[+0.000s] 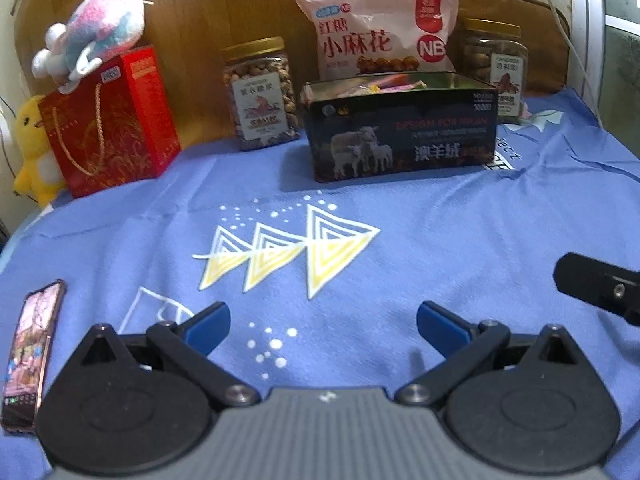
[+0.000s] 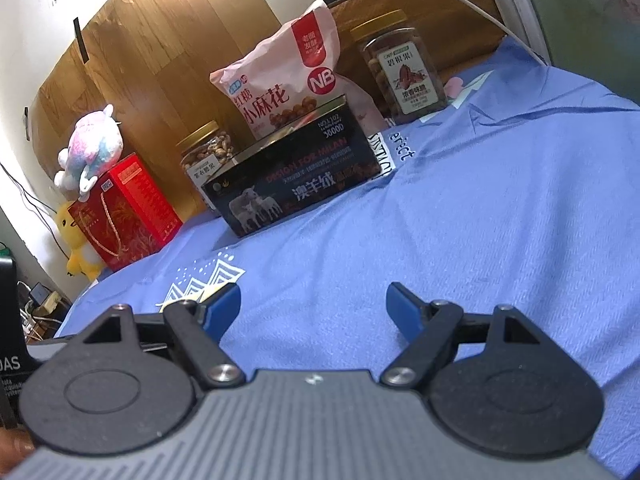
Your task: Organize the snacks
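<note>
Blue printed cloth (image 1: 400,216) lies beneath your left gripper (image 1: 323,326) and right gripper (image 2: 313,307), both wide open and empty. Beyond them sits an open black tin box (image 1: 400,132) holding snacks, pink snack bag (image 1: 380,28) upright behind it.

Left gripper (image 1: 323,328) gapes wide, holding nothing, aimed toward 12 o'clock. Right gripper (image 2: 313,307) likewise parted and bare, tilted downward.

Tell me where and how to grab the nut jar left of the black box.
Grip the nut jar across its clear body, below the gold lid, coming level from the front. It stands upright against the wooden board, with free space on both sides for open fingers.
</note>
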{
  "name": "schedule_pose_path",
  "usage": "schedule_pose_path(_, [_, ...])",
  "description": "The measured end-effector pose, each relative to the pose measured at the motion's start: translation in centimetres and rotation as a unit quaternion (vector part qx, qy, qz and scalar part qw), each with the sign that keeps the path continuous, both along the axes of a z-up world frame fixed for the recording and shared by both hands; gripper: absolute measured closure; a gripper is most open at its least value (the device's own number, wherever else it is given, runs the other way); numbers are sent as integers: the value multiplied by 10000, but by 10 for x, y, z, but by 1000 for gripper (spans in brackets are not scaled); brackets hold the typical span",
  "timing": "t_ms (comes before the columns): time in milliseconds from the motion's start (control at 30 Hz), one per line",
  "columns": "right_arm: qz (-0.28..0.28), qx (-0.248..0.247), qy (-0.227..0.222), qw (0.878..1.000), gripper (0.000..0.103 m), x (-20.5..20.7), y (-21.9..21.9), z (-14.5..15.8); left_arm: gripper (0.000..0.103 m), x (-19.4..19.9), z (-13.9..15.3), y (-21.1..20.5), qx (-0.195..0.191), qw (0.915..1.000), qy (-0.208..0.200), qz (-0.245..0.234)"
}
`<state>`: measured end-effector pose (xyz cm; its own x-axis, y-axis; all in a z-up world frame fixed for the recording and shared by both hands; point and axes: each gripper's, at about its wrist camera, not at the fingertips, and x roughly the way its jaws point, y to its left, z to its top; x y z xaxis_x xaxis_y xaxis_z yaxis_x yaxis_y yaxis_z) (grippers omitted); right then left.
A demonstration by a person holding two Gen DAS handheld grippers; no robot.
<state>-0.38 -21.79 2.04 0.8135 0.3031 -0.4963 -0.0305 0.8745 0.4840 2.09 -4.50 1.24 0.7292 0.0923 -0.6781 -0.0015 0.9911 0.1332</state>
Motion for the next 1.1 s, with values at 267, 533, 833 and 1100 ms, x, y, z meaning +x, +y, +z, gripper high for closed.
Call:
schedule_pose_path(267, [-67, 22, -75, 9999, 21, -2, -2, 2, 0, -1, 2, 3, 153, 9998, -56, 117])
schedule_pose_path(533, [-160, -6, -172, 9997, 21, -6, -1, 4, 0, -5, 4, 4, 261, 9994, -158, 187])
schedule_pose_path(833, [-164, 4, -184, 9997, 21, -6, -2, 4, 0, -3, 3, 8, 336, 9991, -132, 223])
schedule_pose_path(1100, [-166, 13, -177, 9997, 21, -6, -2, 4, 0, -3, 1, 10, 416, 9986, -146, 291])
